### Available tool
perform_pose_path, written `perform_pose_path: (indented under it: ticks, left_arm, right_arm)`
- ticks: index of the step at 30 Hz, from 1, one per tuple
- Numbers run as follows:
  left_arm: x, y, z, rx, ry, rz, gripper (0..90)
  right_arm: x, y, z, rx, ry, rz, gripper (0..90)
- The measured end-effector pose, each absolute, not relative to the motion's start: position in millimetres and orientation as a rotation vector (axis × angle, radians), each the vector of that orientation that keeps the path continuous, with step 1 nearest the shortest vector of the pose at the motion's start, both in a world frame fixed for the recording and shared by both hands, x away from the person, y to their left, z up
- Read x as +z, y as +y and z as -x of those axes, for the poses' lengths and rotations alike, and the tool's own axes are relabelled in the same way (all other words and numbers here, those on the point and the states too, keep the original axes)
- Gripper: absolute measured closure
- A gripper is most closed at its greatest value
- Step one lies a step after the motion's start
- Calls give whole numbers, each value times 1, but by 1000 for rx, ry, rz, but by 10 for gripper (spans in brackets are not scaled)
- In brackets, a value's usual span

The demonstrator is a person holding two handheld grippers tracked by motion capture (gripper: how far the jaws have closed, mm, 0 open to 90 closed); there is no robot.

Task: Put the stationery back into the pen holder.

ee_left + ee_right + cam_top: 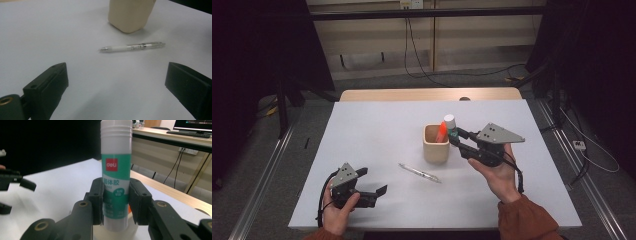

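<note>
Glue stick point(116, 170), white with a green label and a red logo, pinched upright at its lower half by the right tool point(116, 205), held over the beige cup point(435, 144) near the middle of the table point(372, 125), just toward the right edge. Something orange point(441, 132) standing in the cup. Clear pen point(132, 47) lying flat on the table just nearer the front edge than the cup. Left tool point(372, 182) near the front left corner, jaws spread wide, nothing between them, aimed toward pen and cup.
</note>
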State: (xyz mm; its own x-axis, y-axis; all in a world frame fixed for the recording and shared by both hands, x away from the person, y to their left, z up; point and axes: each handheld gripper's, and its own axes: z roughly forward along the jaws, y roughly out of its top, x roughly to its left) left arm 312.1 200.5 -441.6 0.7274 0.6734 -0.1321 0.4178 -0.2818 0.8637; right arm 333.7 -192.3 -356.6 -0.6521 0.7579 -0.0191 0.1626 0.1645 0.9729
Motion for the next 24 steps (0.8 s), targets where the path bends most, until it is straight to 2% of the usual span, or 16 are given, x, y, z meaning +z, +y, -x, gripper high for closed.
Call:
perform_pose_path:
  ticks: [10,24]
  left_arm:
    - [-442,200,-312,313,839,-1922,49]
    - [-443,201,-313,303,834,-1928,52]
  right_arm:
    - [-345,-196,-350,1584,1864,-899,672]
    - [-355,-188,-378,1568,1850,-962,671]
